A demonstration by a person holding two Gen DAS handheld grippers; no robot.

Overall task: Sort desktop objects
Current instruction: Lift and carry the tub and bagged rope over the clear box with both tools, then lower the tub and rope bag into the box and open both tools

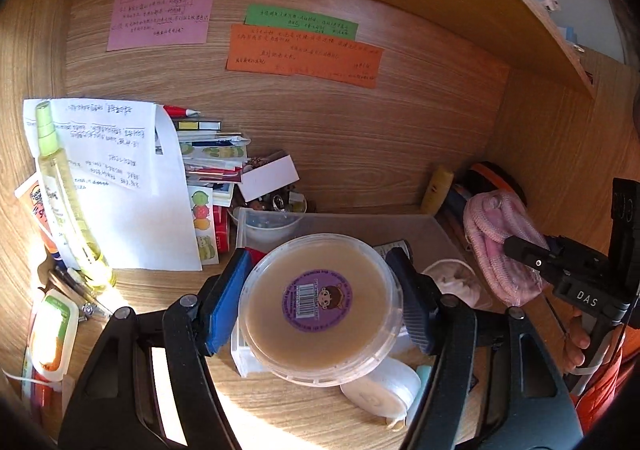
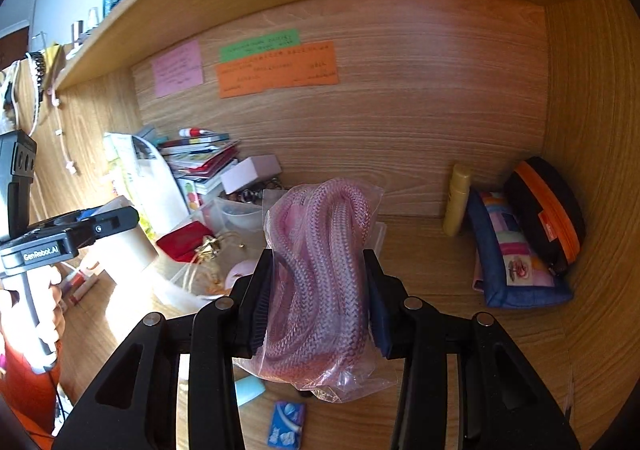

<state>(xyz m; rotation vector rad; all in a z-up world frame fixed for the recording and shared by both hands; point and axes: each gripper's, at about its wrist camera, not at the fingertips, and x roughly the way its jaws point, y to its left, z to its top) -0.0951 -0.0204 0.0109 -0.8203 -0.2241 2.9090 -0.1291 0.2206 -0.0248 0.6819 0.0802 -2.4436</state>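
My left gripper (image 1: 320, 302) is shut on a round clear plastic tub (image 1: 320, 310) with a beige lid and a purple barcode sticker, held above the desk. My right gripper (image 2: 318, 302) is shut on a clear plastic bag with a coiled pink braided cord (image 2: 320, 270) inside, also lifted off the desk. In the left wrist view that pink cord bag (image 1: 500, 242) hangs at the right in the other gripper's black fingers (image 1: 524, 250). In the right wrist view the left gripper's fingers (image 2: 108, 224) show at the left edge, held by a hand (image 2: 52, 314).
A clear plastic bin (image 1: 400, 222) with small items stands behind the tub. Papers and a book stack (image 1: 132, 186) and a yellow spray bottle (image 1: 64, 190) lie left. Pouches (image 2: 520, 250) and a yellow tube (image 2: 458, 198) stand at the right corner. A white roll (image 1: 384, 390) and blue packet (image 2: 286, 426) lie below.
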